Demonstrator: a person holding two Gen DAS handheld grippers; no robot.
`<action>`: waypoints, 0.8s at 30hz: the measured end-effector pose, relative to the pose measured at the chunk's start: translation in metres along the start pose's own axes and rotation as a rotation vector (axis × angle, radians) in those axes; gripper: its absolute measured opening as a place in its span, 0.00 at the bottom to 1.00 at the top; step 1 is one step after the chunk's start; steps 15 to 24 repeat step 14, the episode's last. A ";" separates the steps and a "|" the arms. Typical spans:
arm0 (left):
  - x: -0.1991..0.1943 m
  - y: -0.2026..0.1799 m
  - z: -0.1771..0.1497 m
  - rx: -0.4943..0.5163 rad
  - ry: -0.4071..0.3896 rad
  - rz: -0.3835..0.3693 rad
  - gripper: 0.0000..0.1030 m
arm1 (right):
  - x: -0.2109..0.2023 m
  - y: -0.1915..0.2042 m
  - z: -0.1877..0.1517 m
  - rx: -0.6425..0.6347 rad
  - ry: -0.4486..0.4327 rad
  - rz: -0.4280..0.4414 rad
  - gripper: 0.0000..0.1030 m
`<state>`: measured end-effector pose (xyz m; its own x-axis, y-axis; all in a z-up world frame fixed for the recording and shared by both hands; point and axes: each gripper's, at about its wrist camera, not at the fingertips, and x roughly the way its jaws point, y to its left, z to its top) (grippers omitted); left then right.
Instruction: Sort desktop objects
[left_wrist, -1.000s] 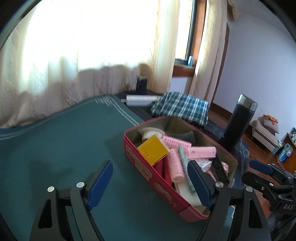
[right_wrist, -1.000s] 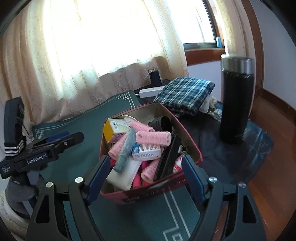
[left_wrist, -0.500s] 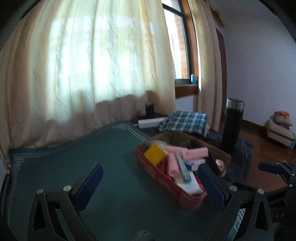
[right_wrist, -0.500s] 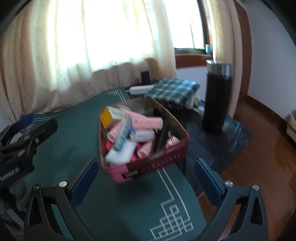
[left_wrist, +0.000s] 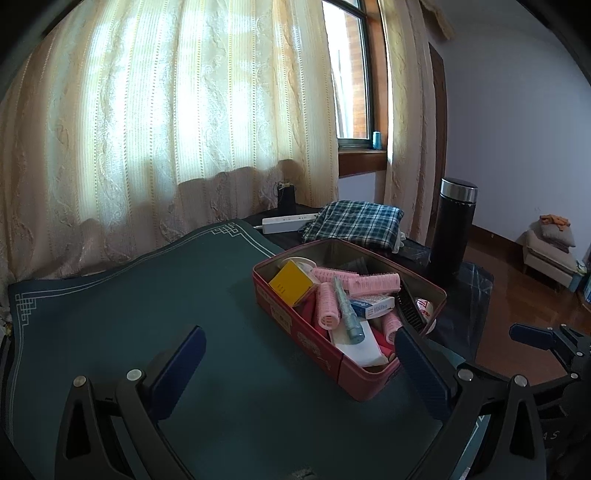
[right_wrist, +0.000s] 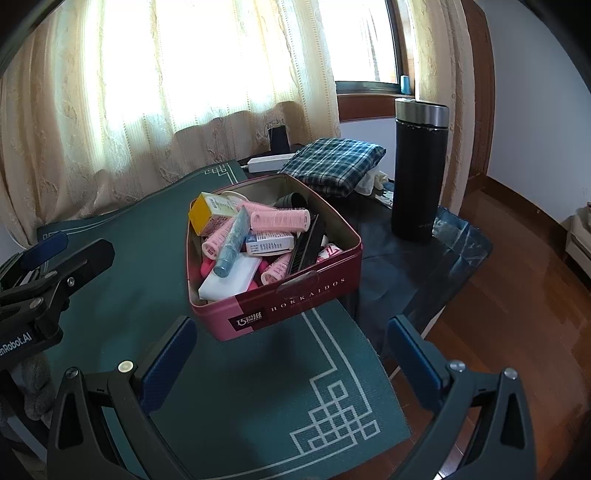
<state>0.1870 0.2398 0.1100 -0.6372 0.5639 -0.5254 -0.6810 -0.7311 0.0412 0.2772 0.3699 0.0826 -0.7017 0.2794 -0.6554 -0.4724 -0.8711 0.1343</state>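
Observation:
A dark red tin (left_wrist: 314, 341) stands on the green mat, crammed with pink hair rollers (left_wrist: 364, 282), a yellow box (left_wrist: 291, 282), a blue tube (left_wrist: 347, 314), a black comb (left_wrist: 408, 310) and a white box (left_wrist: 358, 350). My left gripper (left_wrist: 301, 362) hovers open near the tin's left long side, with nothing between its blue pads. From the near short end, my right gripper (right_wrist: 291, 354) faces the tin (right_wrist: 295, 306), open and empty. Neither gripper touches the tin.
A tall black flask (right_wrist: 417, 166) stands right of the tin on a dark cloth. A folded plaid cloth (right_wrist: 332, 162) and a white power strip (right_wrist: 269, 160) lie behind it. The green mat (right_wrist: 258, 387) ends at the table's right edge above a wooden floor. Curtains hang behind.
Both grippers have opened wider and drawn back from the tin, which now looks smaller and farther off. The tin and its contents have not moved.

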 end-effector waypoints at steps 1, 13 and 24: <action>0.000 -0.001 0.000 0.002 0.002 -0.001 1.00 | 0.000 -0.001 0.000 0.003 0.000 0.000 1.00; 0.003 0.001 -0.002 0.008 0.004 -0.010 1.00 | 0.005 0.000 -0.001 0.019 0.014 0.001 1.00; 0.004 0.004 -0.003 0.004 0.007 -0.005 1.00 | 0.005 0.000 -0.001 0.019 0.014 0.001 1.00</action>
